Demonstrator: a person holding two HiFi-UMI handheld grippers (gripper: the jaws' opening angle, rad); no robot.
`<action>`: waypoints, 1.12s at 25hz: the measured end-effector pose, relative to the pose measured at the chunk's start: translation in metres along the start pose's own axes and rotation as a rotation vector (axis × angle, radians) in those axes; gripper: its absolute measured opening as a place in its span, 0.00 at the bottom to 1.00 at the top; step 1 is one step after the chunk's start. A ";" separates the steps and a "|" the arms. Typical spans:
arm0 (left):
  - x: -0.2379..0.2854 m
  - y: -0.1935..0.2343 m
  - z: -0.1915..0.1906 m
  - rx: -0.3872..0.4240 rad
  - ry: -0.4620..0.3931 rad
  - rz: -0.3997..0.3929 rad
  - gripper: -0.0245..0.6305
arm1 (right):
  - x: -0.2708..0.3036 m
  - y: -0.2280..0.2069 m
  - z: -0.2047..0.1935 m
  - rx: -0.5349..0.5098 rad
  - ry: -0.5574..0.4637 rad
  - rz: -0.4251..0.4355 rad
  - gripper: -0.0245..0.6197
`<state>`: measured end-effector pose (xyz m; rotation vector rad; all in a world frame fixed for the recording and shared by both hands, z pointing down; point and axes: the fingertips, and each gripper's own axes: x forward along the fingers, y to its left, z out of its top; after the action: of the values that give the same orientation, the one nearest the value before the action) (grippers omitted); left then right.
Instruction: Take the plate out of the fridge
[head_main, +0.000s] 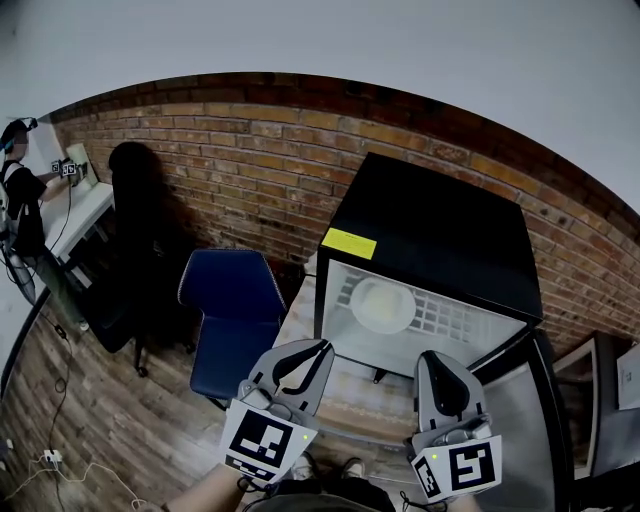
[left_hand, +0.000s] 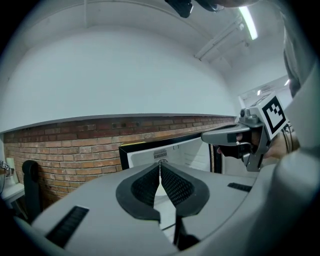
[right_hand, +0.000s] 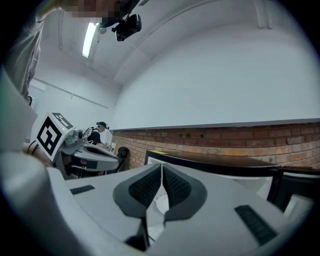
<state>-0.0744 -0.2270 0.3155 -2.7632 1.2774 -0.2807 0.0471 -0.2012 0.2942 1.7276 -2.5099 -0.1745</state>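
I held my left tongs (head_main: 322, 348) and right tongs (head_main: 432, 357) clenched, empty; the plate (head_main: 382, 305) sat ahead inside the open fridge (head_main: 440, 235).

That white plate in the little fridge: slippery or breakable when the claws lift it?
Probably stiff: the plate looks like one rigid, shallow disc. Its smooth, pale surface suggests it may be slippery, and breakable if ceramic, though I can't tell the material. Lying flat on the wire shelf, it seems unlikely to roll.
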 end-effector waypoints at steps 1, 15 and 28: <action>0.003 0.001 0.000 0.007 0.003 0.004 0.07 | 0.002 -0.002 -0.001 0.003 0.001 0.003 0.09; 0.041 0.010 0.006 -0.104 -0.064 0.032 0.07 | 0.025 -0.028 -0.001 0.022 -0.015 0.034 0.09; 0.097 0.015 -0.040 -0.604 -0.082 -0.060 0.26 | 0.043 -0.039 -0.008 0.029 -0.002 0.048 0.09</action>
<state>-0.0325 -0.3104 0.3650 -3.2541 1.4529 0.2630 0.0690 -0.2555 0.2967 1.6757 -2.5653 -0.1377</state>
